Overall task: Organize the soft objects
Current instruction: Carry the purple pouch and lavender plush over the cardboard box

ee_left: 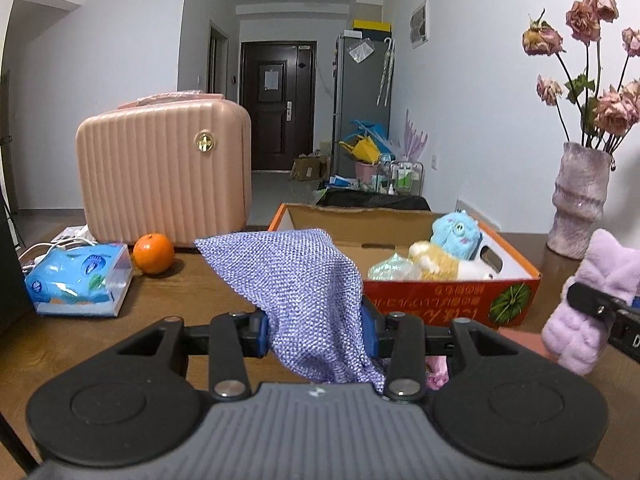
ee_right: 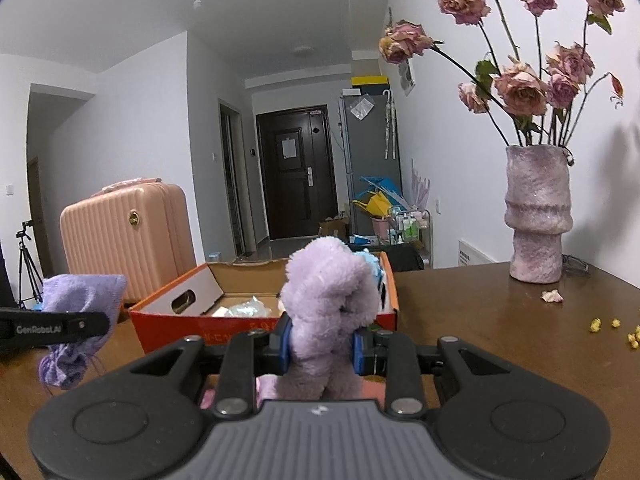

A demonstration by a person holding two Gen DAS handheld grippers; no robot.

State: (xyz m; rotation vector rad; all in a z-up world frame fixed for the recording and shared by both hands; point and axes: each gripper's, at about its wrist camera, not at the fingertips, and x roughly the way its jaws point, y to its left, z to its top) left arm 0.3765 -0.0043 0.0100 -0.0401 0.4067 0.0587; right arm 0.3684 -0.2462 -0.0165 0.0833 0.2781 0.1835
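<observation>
Left gripper (ee_left: 318, 330) pinches purple cloth (ee_left: 296, 288), right gripper (ee_right: 322, 346) pinches lilac plush (ee_right: 332, 300), hiding box (ee_right: 256, 330).

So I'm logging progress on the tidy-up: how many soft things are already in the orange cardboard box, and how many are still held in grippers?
In the orange cardboard box: 2 (blue plush toy, yellow-white plush toy)
Held: 2 (knitted purple cloth, fluffy lilac plush)
Total: 4

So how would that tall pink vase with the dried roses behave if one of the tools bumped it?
The vase looks apt to tip: it narrows to a slimmer foot, and the long-stemmed roses lean out well above its rim. It probably would not slide easily on the wooden table, and it looks rigid, perhaps breakable. The roses seem brittle; fallen bits lie nearby.
</observation>
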